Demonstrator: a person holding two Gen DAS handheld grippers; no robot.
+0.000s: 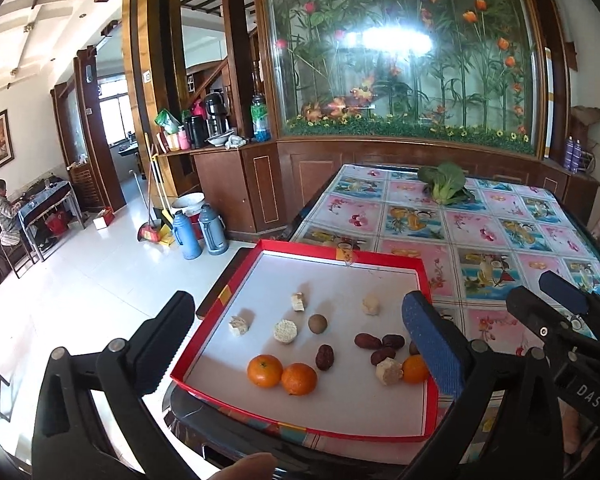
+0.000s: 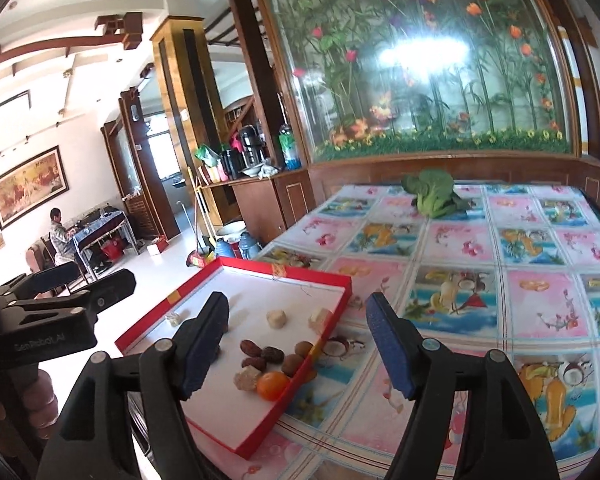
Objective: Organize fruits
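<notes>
A red tray (image 1: 300, 246) (image 2: 296, 271) with a white floor lies at the table's near left corner. In it are three tangerines (image 1: 264, 370), several dark red dates (image 1: 367, 341) (image 2: 260, 354), brown round fruits (image 1: 317, 324) (image 2: 303, 349) and pale cut chunks (image 1: 285, 332) (image 2: 277, 318). My left gripper (image 1: 296, 348) hangs above the tray, jaws open wide and empty. My right gripper (image 2: 300, 344) is open and empty too, over the tray's right rim, near one tangerine (image 2: 273, 386). The right gripper (image 1: 548, 300) also shows at the right of the left wrist view.
A green leafy vegetable (image 1: 444, 184) (image 2: 432, 192) lies at the far side of the fruit-patterned tablecloth (image 1: 500, 240). A wooden cabinet with a flowered glass panel stands behind the table. Two thermos flasks (image 1: 186, 236) stand on the floor to the left. A person (image 1: 4, 212) sits far off.
</notes>
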